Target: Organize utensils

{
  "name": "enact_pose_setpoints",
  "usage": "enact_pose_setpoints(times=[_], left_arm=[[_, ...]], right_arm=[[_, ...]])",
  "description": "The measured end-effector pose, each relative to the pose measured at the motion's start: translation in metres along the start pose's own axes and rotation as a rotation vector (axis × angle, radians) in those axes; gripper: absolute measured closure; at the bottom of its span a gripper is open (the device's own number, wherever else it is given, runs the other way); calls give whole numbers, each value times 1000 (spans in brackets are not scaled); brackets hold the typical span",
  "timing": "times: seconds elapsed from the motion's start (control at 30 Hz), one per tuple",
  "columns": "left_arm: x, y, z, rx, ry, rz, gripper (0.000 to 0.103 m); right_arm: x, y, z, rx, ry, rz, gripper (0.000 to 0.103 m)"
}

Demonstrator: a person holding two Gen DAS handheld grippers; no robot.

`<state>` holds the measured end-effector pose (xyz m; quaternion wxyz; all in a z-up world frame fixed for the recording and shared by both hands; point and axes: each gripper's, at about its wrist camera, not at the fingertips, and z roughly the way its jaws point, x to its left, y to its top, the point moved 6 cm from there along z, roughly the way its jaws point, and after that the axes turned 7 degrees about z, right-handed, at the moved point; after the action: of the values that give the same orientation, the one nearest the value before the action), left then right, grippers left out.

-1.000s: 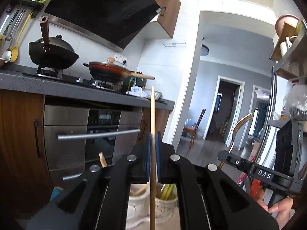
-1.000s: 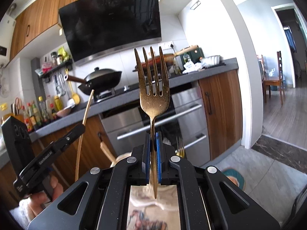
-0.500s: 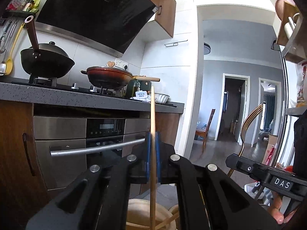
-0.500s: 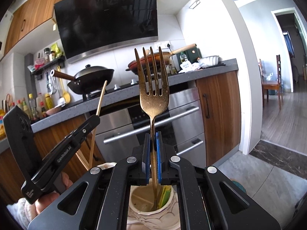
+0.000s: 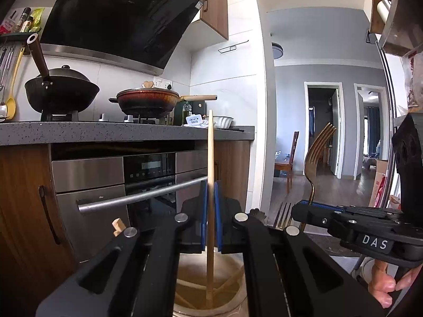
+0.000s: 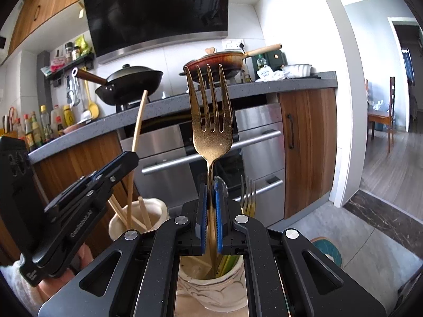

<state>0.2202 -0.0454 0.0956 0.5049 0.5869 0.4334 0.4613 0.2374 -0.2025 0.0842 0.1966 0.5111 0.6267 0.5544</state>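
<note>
Speckled stone counter (image 5: 105,132), gold fork (image 6: 211,121), possibly wooden chopstick (image 5: 210,185)

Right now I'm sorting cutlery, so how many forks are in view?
2: a gold fork upright in the right hand-held gripper, and another fork standing just behind it. The cup may hide more.

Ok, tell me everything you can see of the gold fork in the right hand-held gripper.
The gold four-tined metal fork looks worn and speckled. It stands upright, tines up, its thin handle clamped between the blue pads of the right hand-held gripper. The handle's lower end dips into the cream ceramic utensil holder, beside green sticks; whether it touches bottom is hidden.
</note>
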Motion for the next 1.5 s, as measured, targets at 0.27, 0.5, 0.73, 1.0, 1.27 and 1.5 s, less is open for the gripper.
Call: enact_pose_setpoints(times=[0.27, 0.5, 0.73, 1.0, 1.27, 1.5], left_arm=[[2, -21, -9, 87, 8, 7, 91], [2, -26, -17, 102, 8, 16, 64], [1, -20, -29, 98, 12, 13, 55], [3, -22, -75, 113, 29, -18, 27], [2, -59, -112, 177, 72, 20, 7], [5, -77, -122, 197, 108, 39, 5]], right_arm=[[-1, -23, 19, 119, -15, -16, 96], [-3, -30, 26, 144, -33, -15, 95], [0, -33, 22, 148, -22, -16, 59], [15, -44, -12, 121, -61, -72, 29], [11, -71, -52, 64, -102, -104, 14], [-8, -91, -67, 4, -154, -116, 7]])
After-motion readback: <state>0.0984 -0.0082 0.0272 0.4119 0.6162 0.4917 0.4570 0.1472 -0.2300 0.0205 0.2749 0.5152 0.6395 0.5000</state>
